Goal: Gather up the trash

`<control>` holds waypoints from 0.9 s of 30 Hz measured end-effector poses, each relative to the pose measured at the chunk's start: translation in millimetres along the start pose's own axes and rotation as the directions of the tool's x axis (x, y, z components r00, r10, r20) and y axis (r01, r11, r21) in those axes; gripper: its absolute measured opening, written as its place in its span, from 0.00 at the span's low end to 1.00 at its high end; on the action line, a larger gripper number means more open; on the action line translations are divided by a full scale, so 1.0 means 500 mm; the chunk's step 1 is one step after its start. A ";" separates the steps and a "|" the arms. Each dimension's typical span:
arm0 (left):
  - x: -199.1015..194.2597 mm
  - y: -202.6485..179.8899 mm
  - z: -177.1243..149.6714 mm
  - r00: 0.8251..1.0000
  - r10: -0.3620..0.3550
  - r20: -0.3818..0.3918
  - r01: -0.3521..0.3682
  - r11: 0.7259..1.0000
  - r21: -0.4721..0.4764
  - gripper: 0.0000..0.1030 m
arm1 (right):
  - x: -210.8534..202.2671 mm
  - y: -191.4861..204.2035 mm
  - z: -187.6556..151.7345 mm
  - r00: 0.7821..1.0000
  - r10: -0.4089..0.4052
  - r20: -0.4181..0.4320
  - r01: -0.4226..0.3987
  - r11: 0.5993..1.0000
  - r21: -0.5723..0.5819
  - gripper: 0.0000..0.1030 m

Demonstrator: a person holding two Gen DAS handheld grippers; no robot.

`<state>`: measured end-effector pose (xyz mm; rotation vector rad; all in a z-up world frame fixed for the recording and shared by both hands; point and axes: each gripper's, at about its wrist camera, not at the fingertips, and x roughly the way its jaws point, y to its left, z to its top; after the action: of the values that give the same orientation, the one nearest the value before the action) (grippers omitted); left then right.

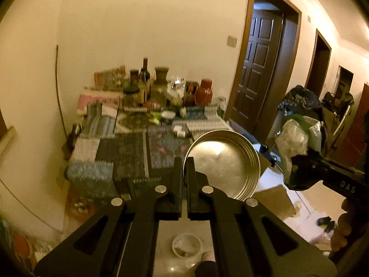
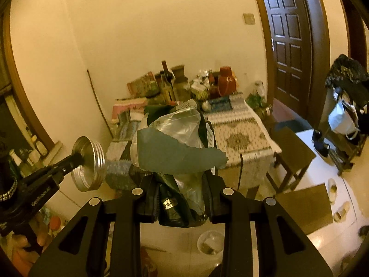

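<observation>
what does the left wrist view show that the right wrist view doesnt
Only the left wrist view shows the inside of the metal lid pinched in the left gripper, plus a pile of plastic bags at right.

Only the right wrist view shows the bundle of wrappers clamped in the right gripper, and slippers on the floor.

Both show the cluttered table, the dark door and a small bowl on the floor.

one metal tin lid (image 1: pixel 223 161), one wad of plastic wrappers (image 2: pixel 175 143), two hand-held grippers, one table (image 2: pixel 244 136).
</observation>
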<state>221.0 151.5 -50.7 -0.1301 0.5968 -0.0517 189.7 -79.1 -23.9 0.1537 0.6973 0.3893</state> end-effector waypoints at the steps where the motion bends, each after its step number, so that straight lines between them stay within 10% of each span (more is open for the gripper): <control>1: 0.002 0.003 -0.010 1.000 -0.008 -0.017 0.008 1.000 -0.013 0.01 | 0.003 -0.001 -0.007 1.000 -0.002 -0.013 0.002 1.000 0.003 0.27; 15: 0.146 0.006 -0.143 0.974 0.053 -0.220 -0.070 0.995 -0.072 0.01 | 0.140 -0.036 -0.130 0.966 0.034 -0.255 -0.041 0.999 -0.020 0.27; 27: 0.408 0.041 -0.355 0.907 0.083 -0.414 -0.133 0.987 -0.094 0.01 | 0.388 -0.116 -0.307 0.861 0.079 -0.502 -0.081 0.997 0.019 0.27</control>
<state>289.8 135.2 -312.6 -0.2051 1.0274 0.0673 242.4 -53.7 -270.9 0.0766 1.2115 0.5180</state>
